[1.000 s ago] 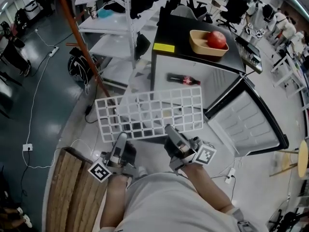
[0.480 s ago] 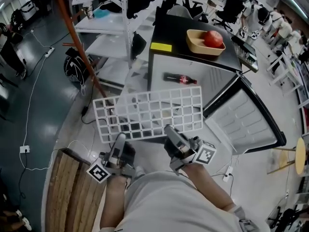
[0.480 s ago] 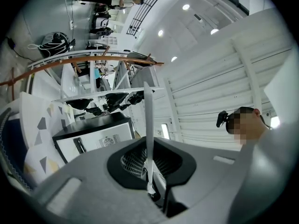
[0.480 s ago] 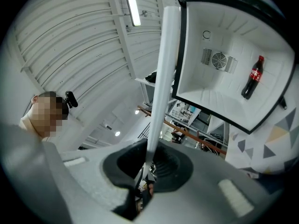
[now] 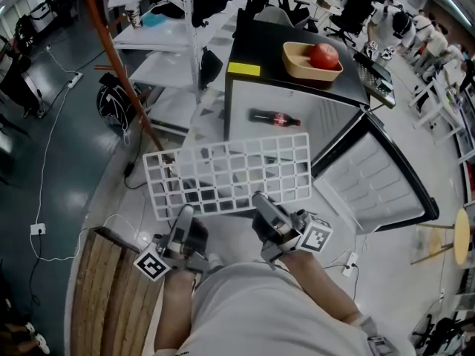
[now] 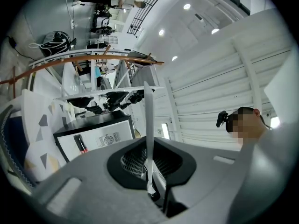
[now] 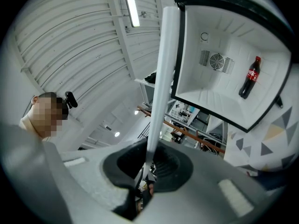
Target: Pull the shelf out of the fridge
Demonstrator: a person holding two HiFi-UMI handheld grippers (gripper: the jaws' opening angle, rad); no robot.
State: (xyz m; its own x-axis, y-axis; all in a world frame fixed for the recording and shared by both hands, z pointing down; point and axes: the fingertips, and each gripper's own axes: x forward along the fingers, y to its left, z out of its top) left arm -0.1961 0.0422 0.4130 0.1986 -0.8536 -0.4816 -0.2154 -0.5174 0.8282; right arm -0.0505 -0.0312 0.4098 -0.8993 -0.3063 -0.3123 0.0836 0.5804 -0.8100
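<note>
A white wire grid shelf (image 5: 230, 173) hangs flat in front of the small black fridge (image 5: 297, 61), fully outside it. My left gripper (image 5: 184, 215) is shut on the shelf's near edge at the left, my right gripper (image 5: 261, 200) on the same edge further right. In the left gripper view the shelf (image 6: 149, 125) shows edge-on as a thin white bar between the jaws. The right gripper view shows the shelf's edge (image 7: 161, 78) rising from its jaws (image 7: 145, 164). The fridge's white inside (image 7: 219, 73) holds a cola bottle (image 5: 277, 119) lying down. The fridge door (image 5: 378, 184) stands open at the right.
A tan bowl with a red apple (image 5: 323, 55) sits on the fridge top beside a yellow note (image 5: 243, 69). White shelving (image 5: 159, 43) and an orange pole (image 5: 119, 73) stand at the left. A wooden bench (image 5: 111, 295) lies at my lower left. Cables cross the floor.
The shelf and both grippers keep their hold and place. The view has shifted slightly, so the fridge and bowl sit a little further up and left.
</note>
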